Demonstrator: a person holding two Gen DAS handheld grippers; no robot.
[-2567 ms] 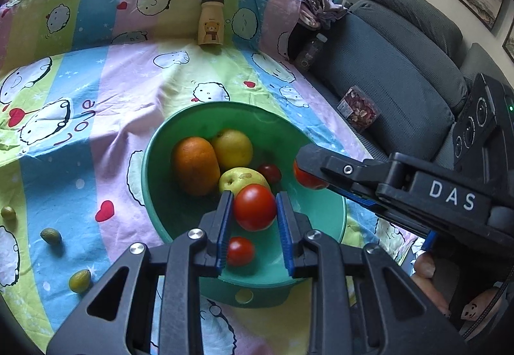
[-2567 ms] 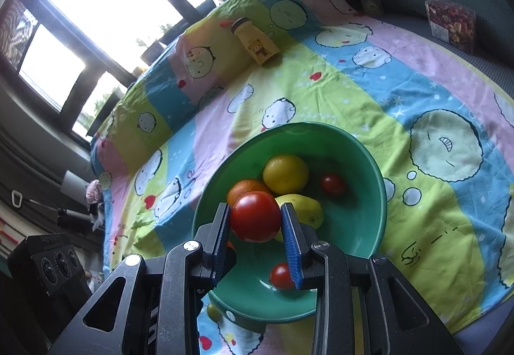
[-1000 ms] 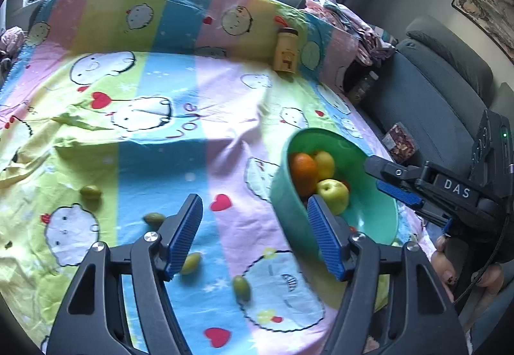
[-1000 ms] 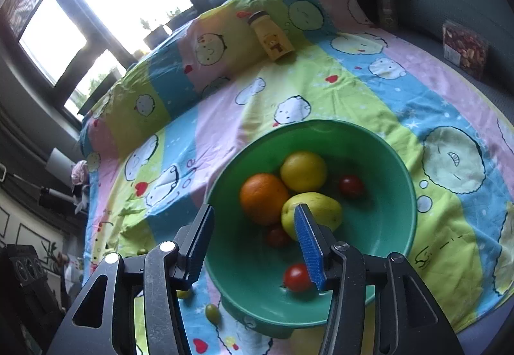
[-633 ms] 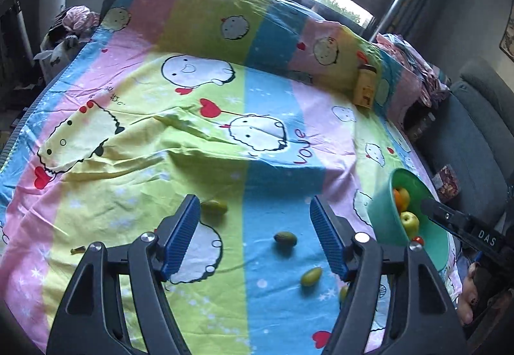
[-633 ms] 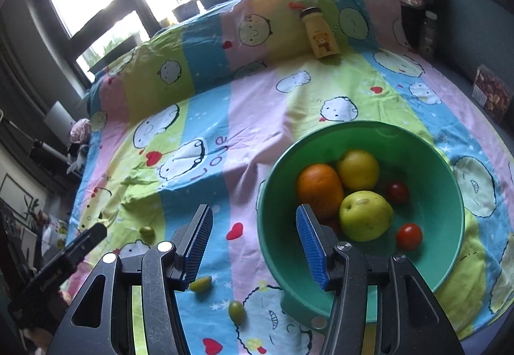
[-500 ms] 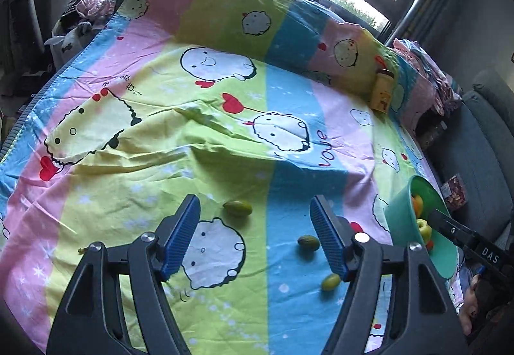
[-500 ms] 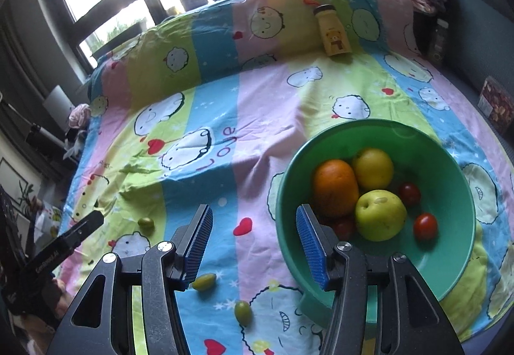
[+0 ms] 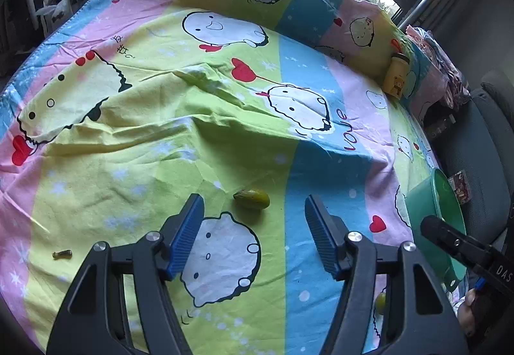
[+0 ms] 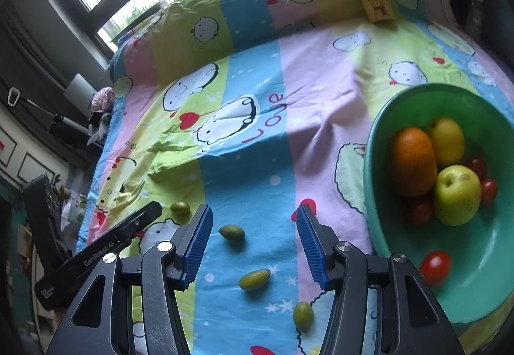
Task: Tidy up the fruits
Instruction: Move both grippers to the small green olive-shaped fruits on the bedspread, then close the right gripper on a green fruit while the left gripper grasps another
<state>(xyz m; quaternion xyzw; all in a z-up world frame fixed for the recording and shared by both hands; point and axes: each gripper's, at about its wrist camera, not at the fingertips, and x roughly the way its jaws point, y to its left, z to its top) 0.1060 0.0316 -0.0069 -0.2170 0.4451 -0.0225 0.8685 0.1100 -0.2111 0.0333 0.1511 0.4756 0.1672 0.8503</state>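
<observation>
Your left gripper [image 9: 253, 225] is spread, empty, one green fruit [image 9: 251, 199] at twelve o'clock; your right gripper [image 10: 253, 244] is likewise released; the bowl [image 10: 369, 143] at two o'clock holds, probably, tomatoes [image 10: 435, 262].

Green bowl [image 10: 482, 284], cartoon-printed pastel-striped sheet [image 10: 257, 98], small green fruits [image 10: 253, 279].

A bed under a cartoon sheet [image 10: 257, 104] carries a green bowl [image 10: 372, 143] at 3 o'clock, a yellow bottle [image 10: 376, 2] at 1 o'clock against the raised far edge, and four small green fruits [image 10: 232, 231] at 6 o'clock.
</observation>
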